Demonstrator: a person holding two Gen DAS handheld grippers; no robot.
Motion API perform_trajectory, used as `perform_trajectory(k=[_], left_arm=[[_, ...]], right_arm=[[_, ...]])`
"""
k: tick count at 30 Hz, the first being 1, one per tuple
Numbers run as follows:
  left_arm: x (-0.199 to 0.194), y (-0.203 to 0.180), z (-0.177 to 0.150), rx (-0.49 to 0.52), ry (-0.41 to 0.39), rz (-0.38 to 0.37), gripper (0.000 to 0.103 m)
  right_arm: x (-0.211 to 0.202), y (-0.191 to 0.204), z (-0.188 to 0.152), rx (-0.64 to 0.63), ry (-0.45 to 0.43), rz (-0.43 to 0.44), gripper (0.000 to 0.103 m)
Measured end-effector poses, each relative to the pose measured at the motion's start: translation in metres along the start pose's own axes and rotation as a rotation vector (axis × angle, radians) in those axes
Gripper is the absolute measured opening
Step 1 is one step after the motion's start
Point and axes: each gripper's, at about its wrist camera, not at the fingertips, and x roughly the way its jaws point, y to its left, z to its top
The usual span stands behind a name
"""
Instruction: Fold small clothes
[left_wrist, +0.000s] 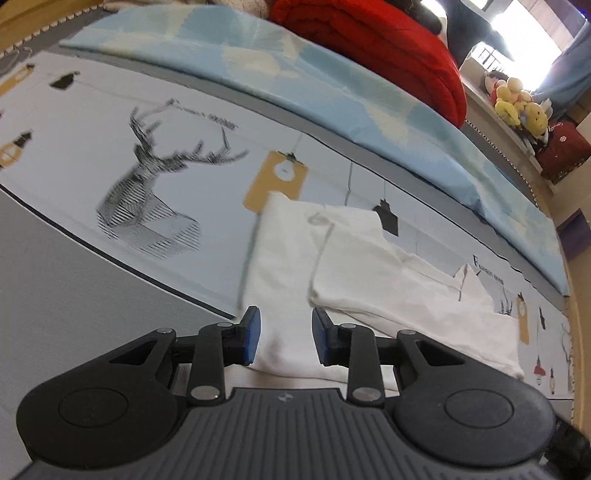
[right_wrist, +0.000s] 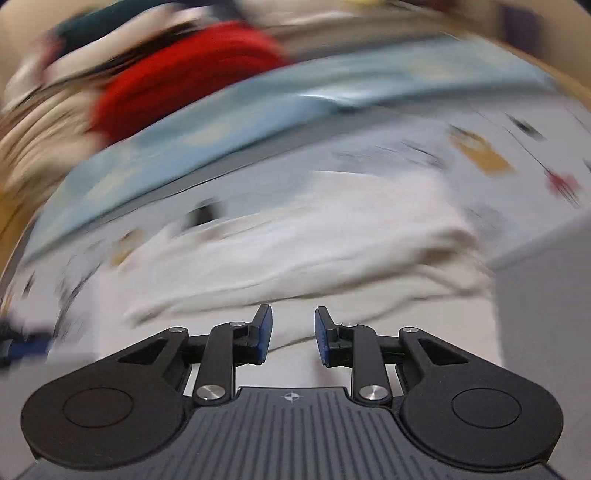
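Note:
A small white garment (left_wrist: 369, 273) lies partly folded on the printed bedsheet (left_wrist: 92, 118), one flap laid over the rest. My left gripper (left_wrist: 286, 336) is open, its blue-padded fingers apart just above the garment's near edge, holding nothing. In the right wrist view the picture is motion-blurred. The white garment (right_wrist: 314, 243) lies ahead in rumpled layers. My right gripper (right_wrist: 293, 334) is open and empty over the garment's near edge.
A light blue folded blanket (left_wrist: 295, 74) runs along the far side of the bed, with a red quilt (left_wrist: 388, 48) on it. Stuffed toys (left_wrist: 517, 103) sit on a shelf at the far right. The bed's grey border (left_wrist: 55, 295) is at the left.

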Motion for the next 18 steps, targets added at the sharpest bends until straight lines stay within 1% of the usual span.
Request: perform_trajectory(k=[1,3,5,7,9,13,15,18], left_arm=[[0.005,-0.002,-0.002,-0.015,0.005,-0.016,0.034],[0.014,-0.007,-0.006,-0.038,0.005,-0.047,0.034],[0.027,-0.011,-0.01,-0.07,0.021,-0.054,0.034],[0.039,-0.016,-0.011,-0.099,0.022,-0.085,0.034],[0.049,-0.019,-0.012,-0.12,0.022,-0.088,0.034],[0.072,-0.018,-0.007,-0.198,0.04,-0.113,0.035],[0.081,-0.014,-0.002,-0.233,0.038,-0.11,0.035],[0.097,-0.004,0.003,-0.301,0.055,-0.109,0.035]], right_arm=[[0.004,-0.015,0.007,0.071,0.001,-0.005,0.028],[0.006,-0.034,0.016,0.157,-0.013,-0.012,0.028],[0.007,-0.052,0.025,0.217,-0.054,-0.003,0.028],[0.009,-0.07,0.032,0.266,-0.077,-0.02,0.028],[0.019,-0.084,0.035,0.331,-0.065,-0.014,0.028],[0.035,-0.109,0.047,0.448,-0.05,-0.007,0.028],[0.035,-0.115,0.051,0.471,-0.053,-0.006,0.028],[0.045,-0.127,0.053,0.523,-0.021,-0.022,0.028]])
